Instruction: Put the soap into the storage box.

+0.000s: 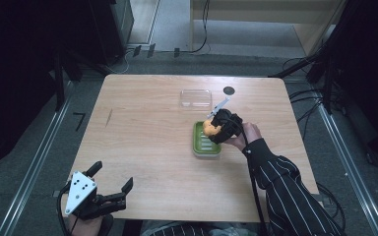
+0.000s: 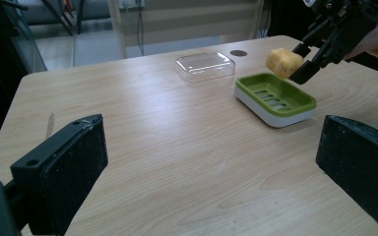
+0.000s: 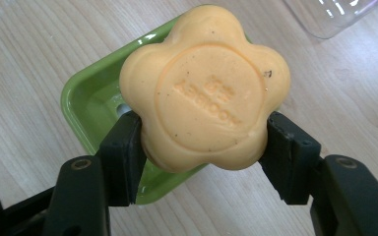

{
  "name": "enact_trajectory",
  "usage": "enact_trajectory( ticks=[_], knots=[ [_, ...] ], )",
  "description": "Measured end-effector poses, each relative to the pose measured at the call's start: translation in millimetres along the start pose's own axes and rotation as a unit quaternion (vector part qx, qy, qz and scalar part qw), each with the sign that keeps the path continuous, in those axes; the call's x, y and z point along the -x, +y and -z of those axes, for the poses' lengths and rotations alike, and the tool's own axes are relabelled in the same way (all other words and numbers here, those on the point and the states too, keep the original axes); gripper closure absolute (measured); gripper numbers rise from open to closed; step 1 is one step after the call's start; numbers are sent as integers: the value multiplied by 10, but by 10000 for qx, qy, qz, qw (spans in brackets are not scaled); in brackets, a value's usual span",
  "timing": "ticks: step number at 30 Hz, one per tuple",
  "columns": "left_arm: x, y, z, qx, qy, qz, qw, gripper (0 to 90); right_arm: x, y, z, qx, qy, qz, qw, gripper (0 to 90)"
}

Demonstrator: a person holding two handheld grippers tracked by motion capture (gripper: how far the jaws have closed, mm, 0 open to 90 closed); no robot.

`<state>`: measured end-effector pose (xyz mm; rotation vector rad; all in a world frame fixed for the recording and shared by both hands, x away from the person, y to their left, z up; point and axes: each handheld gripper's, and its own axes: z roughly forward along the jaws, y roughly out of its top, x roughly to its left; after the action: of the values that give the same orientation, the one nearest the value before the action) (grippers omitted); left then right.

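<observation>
We look down on a pale wooden table (image 1: 142, 142), where a clear plastic lid (image 1: 196, 98) lies toward twelve o'clock and a green soap dish (image 1: 205, 141) sits just right of centre, its slotted floor bare. A small dark disc (image 1: 229, 90) lies at about one o'clock of the lid, near the far edge.

At seven o'clock, off the near corner, the left gripper (image 1: 112, 183) rests with its jaws spread wide and nothing between them — in its own view they frame the dish (image 2: 275, 98) and the lid (image 2: 205, 66) from well back.

The right gripper (image 3: 204, 142), in a hand with a striped sleeve (image 1: 290, 191), holds a flower-shaped orange soap (image 3: 205, 88) clamped between its two pads, raised above the dish's far end (image 3: 93, 98) and not touching it. From the left gripper view the soap (image 2: 284, 62) hangs clear over the rim at the dish's twelve o'clock side.

We judge the risk to be in the release. The bar hangs over the dish's far end rather than its middle, so letting go here could drop it on the rim and tip it onto the table — or rock the light dish. The pads also grip only the lower lobes, so a smooth bar might twist or slip early.
</observation>
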<state>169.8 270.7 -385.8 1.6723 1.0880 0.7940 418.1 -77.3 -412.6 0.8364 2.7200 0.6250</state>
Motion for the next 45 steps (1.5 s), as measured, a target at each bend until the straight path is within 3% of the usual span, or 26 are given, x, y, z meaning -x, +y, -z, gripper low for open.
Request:
enact_trajectory(
  ticks=[15,39,40,43,45],
  knots=[
    [-1,-1,-1,-9,9,11,10000,0,-47,72,-197,-391,156,16,9991,401],
    [-23,-16,26,88,28,118,9999,0,-134,115,-373,-765,79,218,9968,400],
    [-25,-16,27,82,105,160,9998,10,-133,114,-374,-772,79,239,9967,400],
    [-23,-14,23,56,404,285,9988,181,-138,112,-385,-787,75,260,9965,399],
    [-21,-19,38,114,380,273,9988,165,-145,112,-396,-805,71,266,9964,399]
  ],
)
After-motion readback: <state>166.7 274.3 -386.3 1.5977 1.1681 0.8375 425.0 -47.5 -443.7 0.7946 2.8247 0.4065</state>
